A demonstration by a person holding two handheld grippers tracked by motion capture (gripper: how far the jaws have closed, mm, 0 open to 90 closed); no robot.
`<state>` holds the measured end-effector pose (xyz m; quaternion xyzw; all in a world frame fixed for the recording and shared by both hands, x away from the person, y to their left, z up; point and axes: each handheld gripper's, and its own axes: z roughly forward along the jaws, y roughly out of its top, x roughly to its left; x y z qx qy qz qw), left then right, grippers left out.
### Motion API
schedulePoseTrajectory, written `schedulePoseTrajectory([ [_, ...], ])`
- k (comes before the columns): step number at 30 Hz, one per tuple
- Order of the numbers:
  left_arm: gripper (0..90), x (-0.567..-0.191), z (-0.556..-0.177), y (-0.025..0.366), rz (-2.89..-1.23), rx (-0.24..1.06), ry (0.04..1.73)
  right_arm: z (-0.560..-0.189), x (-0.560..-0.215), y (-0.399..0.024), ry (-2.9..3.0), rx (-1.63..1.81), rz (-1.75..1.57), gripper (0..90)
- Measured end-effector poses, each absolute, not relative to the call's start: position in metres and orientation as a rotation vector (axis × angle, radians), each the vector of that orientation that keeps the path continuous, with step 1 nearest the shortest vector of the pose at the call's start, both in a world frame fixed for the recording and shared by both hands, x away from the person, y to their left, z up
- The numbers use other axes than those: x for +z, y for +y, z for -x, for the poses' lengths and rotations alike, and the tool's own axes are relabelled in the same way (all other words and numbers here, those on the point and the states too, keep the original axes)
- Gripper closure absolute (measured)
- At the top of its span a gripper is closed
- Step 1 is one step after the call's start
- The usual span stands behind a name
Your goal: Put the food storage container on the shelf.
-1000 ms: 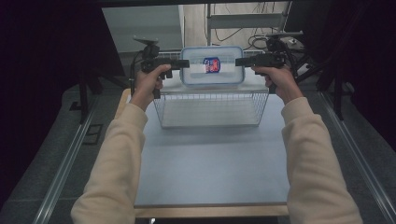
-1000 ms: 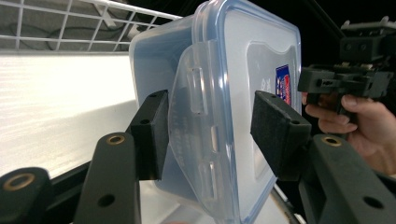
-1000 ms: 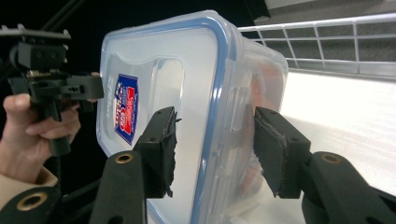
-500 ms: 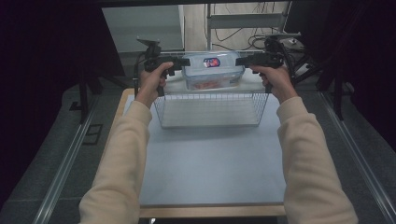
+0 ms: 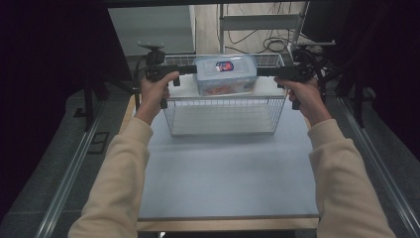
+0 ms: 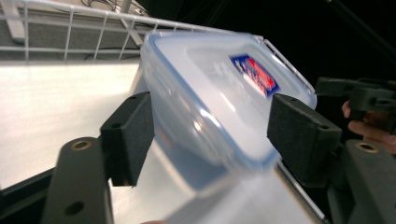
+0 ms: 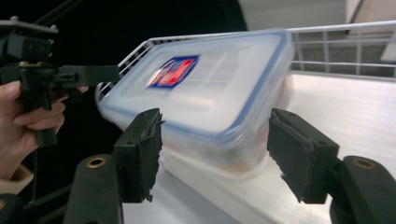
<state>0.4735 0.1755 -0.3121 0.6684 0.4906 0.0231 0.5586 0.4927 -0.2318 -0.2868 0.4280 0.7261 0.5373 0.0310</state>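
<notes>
A clear plastic container (image 5: pixel 225 74) with a blue-rimmed lid and a red and blue label hangs tilted over the back half of a white wire basket (image 5: pixel 223 100). Something reddish shows through its wall. My left gripper (image 5: pixel 190 71) grips its left end and my right gripper (image 5: pixel 262 72) its right end. In the left gripper view the container (image 6: pixel 219 102) fills the wide gap between the pads (image 6: pixel 128 135) of that gripper (image 6: pixel 210 130). In the right gripper view the container (image 7: pixel 205 88) sits likewise between the jaws of that gripper (image 7: pixel 215 144).
The basket stands at the far end of a pale grey table (image 5: pixel 228 168), with a white floor inside it. Metal rails (image 5: pixel 74 168) run along both sides of the table. Cables and a shelf frame (image 5: pixel 267 22) lie beyond the basket.
Both grippers have come toward me and down with the container between them. It has dropped from above the basket's back rim to lower inside the basket.
</notes>
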Motion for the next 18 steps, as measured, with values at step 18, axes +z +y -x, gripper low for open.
schedulePoseTrajectory([
  [18,29.4,-0.350,-0.366,0.175,-1.744,0.174,1.026,-0.406,-0.338,-0.259,2.336,1.558,-1.108,29.0],
])
